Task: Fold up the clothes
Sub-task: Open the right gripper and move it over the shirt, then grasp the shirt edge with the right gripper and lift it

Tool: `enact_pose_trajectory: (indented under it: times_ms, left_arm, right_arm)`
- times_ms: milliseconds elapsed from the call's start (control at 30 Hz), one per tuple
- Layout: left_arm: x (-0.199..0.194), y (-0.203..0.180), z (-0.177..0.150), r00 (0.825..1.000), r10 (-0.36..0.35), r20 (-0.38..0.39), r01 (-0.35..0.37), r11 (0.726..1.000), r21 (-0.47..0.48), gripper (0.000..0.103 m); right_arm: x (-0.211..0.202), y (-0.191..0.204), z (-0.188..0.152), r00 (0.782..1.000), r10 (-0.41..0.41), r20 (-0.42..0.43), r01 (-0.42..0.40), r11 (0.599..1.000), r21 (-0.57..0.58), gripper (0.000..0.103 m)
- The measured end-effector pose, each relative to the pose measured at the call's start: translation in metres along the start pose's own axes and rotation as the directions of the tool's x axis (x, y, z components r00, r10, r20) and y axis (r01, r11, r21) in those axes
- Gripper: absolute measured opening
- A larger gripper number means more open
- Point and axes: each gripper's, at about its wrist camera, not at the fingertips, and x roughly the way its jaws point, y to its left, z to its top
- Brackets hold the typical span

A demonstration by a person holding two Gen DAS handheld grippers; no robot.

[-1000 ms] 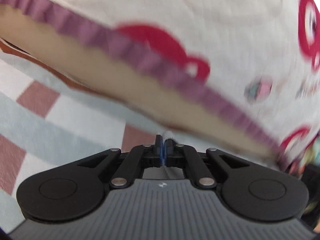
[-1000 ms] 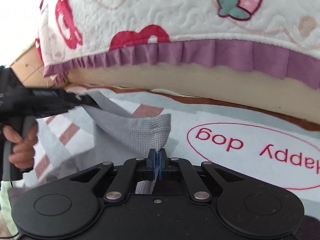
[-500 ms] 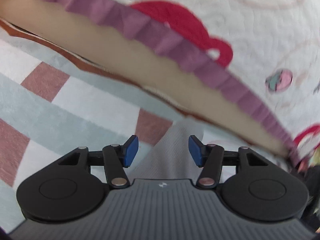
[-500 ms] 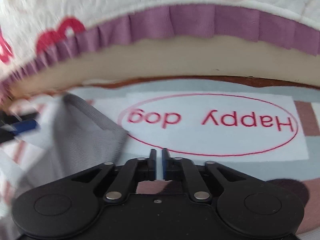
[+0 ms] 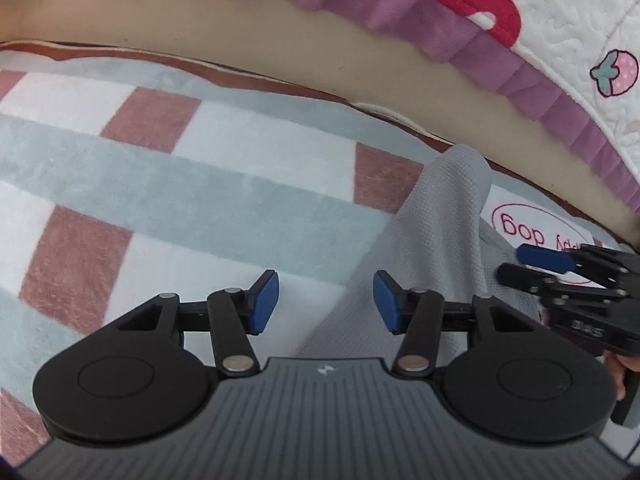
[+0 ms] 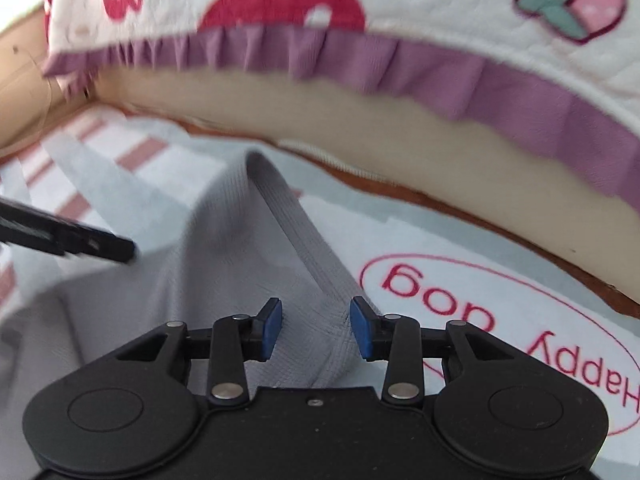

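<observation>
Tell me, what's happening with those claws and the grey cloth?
Left gripper closing slightly, nothing pinched. Right gripper opening, grey knitted garment between its pads, unclamped. Garment rumpled on checked rug.

My left gripper (image 5: 326,300) points down at a checked rug (image 5: 168,184); its blue pads (image 5: 266,300) stand apart and are closing slightly, pressing on nothing. A grey garment (image 5: 440,240) lies on the rug, its edge just under the right pad. At right, my right gripper (image 5: 516,264) hovers over the garment. Far side: a quilt (image 5: 580,12) with a purple frill.
</observation>
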Motion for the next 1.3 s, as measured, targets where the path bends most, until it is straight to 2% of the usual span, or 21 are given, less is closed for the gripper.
enact_pose_trajectory:
  times_ms: [33, 67, 100, 133, 200, 300, 367, 400, 500, 667, 733, 767, 800, 833, 867, 900, 1000, 1100, 1200, 1300]
  left_arm:
    - [0.0, 0.0, 0.0, 1.0, 0.005, -0.001, -0.005, 1.0, 0.003, 0.051]
    - [0.001, 0.002, -0.001, 1.0, 0.005, -0.004, -0.005, 1.0, -0.003, 0.051]
    - [0.001, 0.004, -0.001, 1.0, -0.001, -0.007, 0.001, 1.0, -0.016, 0.051]
    - [0.001, 0.008, -0.001, 1.0, -0.016, -0.012, 0.015, 0.999, -0.04, 0.051]
    - [-0.002, 0.014, 0.001, 0.999, -0.031, -0.014, 0.03, 0.997, -0.077, 0.051]
    - [-0.004, 0.018, 0.0, 0.999, -0.036, -0.004, 0.035, 0.995, -0.089, 0.051]
    - [-0.002, 0.017, -0.001, 0.999, -0.04, -0.012, 0.039, 0.996, -0.085, 0.05]
    - [-0.001, 0.015, -0.002, 0.999, -0.05, -0.019, 0.049, 0.996, -0.077, 0.05]
    - [0.0, 0.008, -0.002, 0.998, -0.057, -0.025, 0.056, 0.997, -0.055, 0.05]
    - [0.001, 0.0, -0.004, 0.996, -0.079, -0.031, 0.078, 0.996, -0.041, 0.05]
    - [0.002, -0.003, -0.005, 0.995, -0.092, -0.031, 0.091, 0.995, -0.03, 0.05]
    - [0.002, -0.004, -0.005, 0.994, -0.1, -0.031, 0.1, 0.995, -0.025, 0.05]
    - [0.003, -0.006, -0.006, 0.994, -0.104, -0.031, 0.103, 0.994, -0.019, 0.05]
    - [0.003, -0.008, -0.007, 0.994, -0.1, -0.032, 0.1, 0.995, -0.01, 0.05]
    - [0.004, -0.009, -0.007, 0.995, -0.091, -0.032, 0.091, 0.996, 0.001, 0.05]
    - [0.004, -0.01, -0.008, 0.996, -0.084, -0.031, 0.084, 0.996, 0.012, 0.05]
    - [0.004, -0.01, -0.008, 0.996, -0.085, -0.026, 0.085, 0.996, 0.01, 0.05]
    - [0.004, -0.007, -0.007, 0.995, -0.093, -0.02, 0.093, 0.996, -0.007, 0.05]
    - [0.005, -0.006, -0.007, 0.995, -0.095, -0.017, 0.095, 0.995, -0.014, 0.05]
    - [0.004, -0.007, -0.007, 0.996, -0.082, -0.022, 0.082, 0.997, -0.01, 0.05]
  right_arm:
    - [0.002, 0.0, -0.001, 1.0, -0.005, 0.018, 0.005, 1.0, -0.015, 0.037]
    - [0.0, -0.002, -0.001, 1.0, -0.007, 0.026, 0.007, 1.0, -0.012, 0.023]
    - [-0.001, -0.003, -0.002, 0.999, -0.009, 0.033, 0.009, 1.0, -0.009, 0.004]
    - [-0.01, -0.008, -0.003, 0.998, -0.018, 0.065, 0.016, 1.0, 0.026, 0.0]
    - [-0.028, -0.016, -0.008, 0.991, -0.049, 0.126, 0.037, 0.995, 0.094, 0.0]
    - [-0.046, -0.043, -0.02, 0.984, -0.099, 0.147, 0.059, 0.964, 0.259, 0.0]
    - [-0.05, -0.058, -0.027, 0.984, -0.118, 0.131, 0.073, 0.949, 0.307, 0.0]
    - [-0.052, -0.059, -0.027, 0.986, -0.099, 0.133, 0.056, 0.953, 0.297, 0.001]
    - [-0.056, -0.053, -0.021, 0.987, -0.04, 0.158, 0.001, 0.972, 0.236, 0.014]
    - [-0.031, -0.029, -0.005, 0.992, 0.052, 0.115, -0.075, 0.976, 0.204, 0.038]
    - [-0.013, -0.019, -0.003, 0.997, 0.058, 0.041, -0.064, 0.984, 0.167, 0.063]
    - [-0.004, -0.014, -0.002, 0.998, 0.06, 0.003, -0.06, 0.987, 0.148, 0.064]
    - [-0.002, -0.007, -0.001, 0.999, 0.024, 0.024, -0.027, 0.993, 0.112, 0.063]
    - [0.0, -0.002, 0.001, 1.0, -0.009, 0.03, 0.006, 0.996, 0.089, 0.054]
    - [0.0, -0.001, 0.001, 0.999, -0.025, 0.025, 0.022, 0.996, 0.092, 0.036]
    - [-0.001, 0.0, 0.001, 0.999, -0.04, 0.021, 0.038, 0.995, 0.097, 0.009]
    - [-0.018, -0.005, -0.003, 0.997, -0.041, 0.06, 0.034, 0.993, 0.115, 0.005]
    - [-0.041, -0.02, -0.009, 0.994, -0.056, 0.097, 0.03, 0.969, 0.246, 0.004]
    - [-0.051, -0.041, -0.018, 0.992, -0.036, 0.125, -0.012, 0.933, 0.359, 0.004]
    - [-0.051, -0.042, -0.023, 0.991, -0.063, 0.116, 0.016, 0.929, 0.369, 0.004]
